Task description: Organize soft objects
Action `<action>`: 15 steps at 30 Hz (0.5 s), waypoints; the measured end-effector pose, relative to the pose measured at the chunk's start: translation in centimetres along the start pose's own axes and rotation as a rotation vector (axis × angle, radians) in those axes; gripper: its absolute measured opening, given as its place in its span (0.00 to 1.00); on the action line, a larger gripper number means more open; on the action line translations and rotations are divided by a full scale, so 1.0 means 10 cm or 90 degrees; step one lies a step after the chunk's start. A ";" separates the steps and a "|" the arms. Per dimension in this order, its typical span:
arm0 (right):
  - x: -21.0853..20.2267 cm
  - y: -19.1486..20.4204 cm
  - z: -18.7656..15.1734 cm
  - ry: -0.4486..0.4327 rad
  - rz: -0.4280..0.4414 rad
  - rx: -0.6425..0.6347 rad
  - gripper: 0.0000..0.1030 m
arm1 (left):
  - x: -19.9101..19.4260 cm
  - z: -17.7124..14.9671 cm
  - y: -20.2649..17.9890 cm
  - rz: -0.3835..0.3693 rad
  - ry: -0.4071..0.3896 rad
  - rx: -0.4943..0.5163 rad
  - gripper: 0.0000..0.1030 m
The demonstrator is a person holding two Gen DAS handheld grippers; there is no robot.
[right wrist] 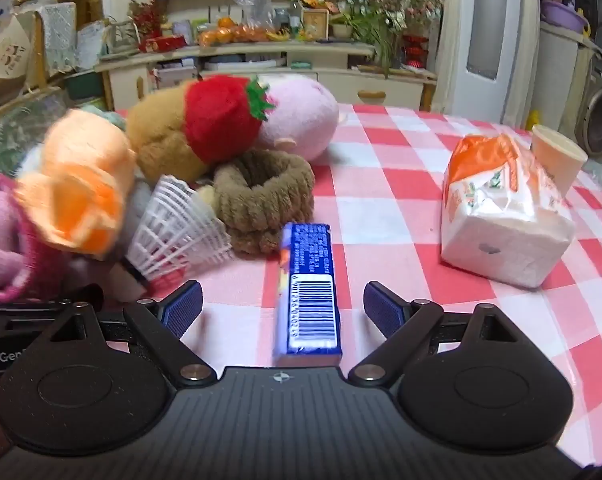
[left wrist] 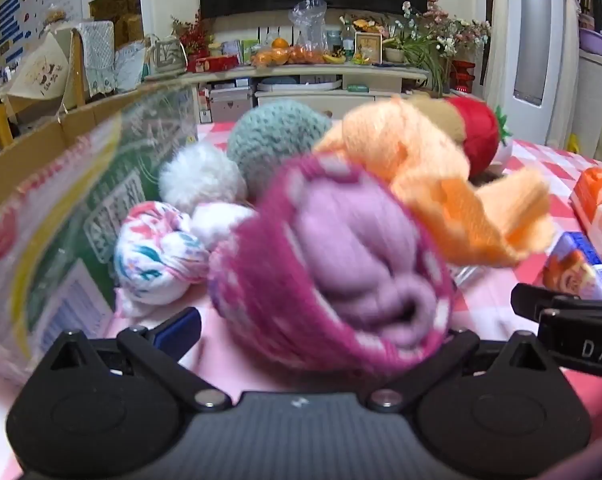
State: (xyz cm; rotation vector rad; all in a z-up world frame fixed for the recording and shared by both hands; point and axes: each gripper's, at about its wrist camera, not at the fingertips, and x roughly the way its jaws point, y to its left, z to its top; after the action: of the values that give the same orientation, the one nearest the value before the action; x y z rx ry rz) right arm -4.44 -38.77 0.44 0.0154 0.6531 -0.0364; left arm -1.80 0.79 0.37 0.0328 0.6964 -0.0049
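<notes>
A magenta and pink rolled sock bundle sits between the fingers of my left gripper, blurred; the jaws stand wide and I cannot tell if they grip it. It also shows in the right wrist view. An orange sock roll lies behind it. A teal knit ball, a white pom-pom and a patterned white sock roll lie beside a cardboard box. My right gripper is open around a blue box.
Plush toys with a red strawberry, a brown fuzzy band and a white shuttlecock lie on the red checked tablecloth. A tissue pack and a paper cup stand at right.
</notes>
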 end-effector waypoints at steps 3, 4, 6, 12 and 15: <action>-0.08 0.00 0.04 -0.009 -0.002 -0.001 1.00 | -0.11 0.02 0.04 0.000 -0.010 0.007 0.99; -0.10 -0.01 0.05 -0.010 0.003 0.005 1.00 | -0.16 0.04 0.06 -0.003 -0.010 0.008 0.99; -0.13 -0.04 0.06 -0.016 0.011 0.020 1.00 | -0.25 0.06 0.10 -0.010 -0.014 0.010 0.99; -0.35 -0.02 0.13 -0.032 0.006 0.033 1.00 | -0.52 0.09 0.17 -0.031 -0.036 0.018 0.99; -0.40 0.02 0.18 -0.040 0.010 0.034 1.00 | -0.68 0.13 0.25 -0.039 -0.049 0.016 0.99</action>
State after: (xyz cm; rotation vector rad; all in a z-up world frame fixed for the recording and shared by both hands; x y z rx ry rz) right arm -6.49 -38.54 4.33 0.0712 0.5894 -0.0385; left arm -6.14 3.19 5.83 0.0358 0.6197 -0.0731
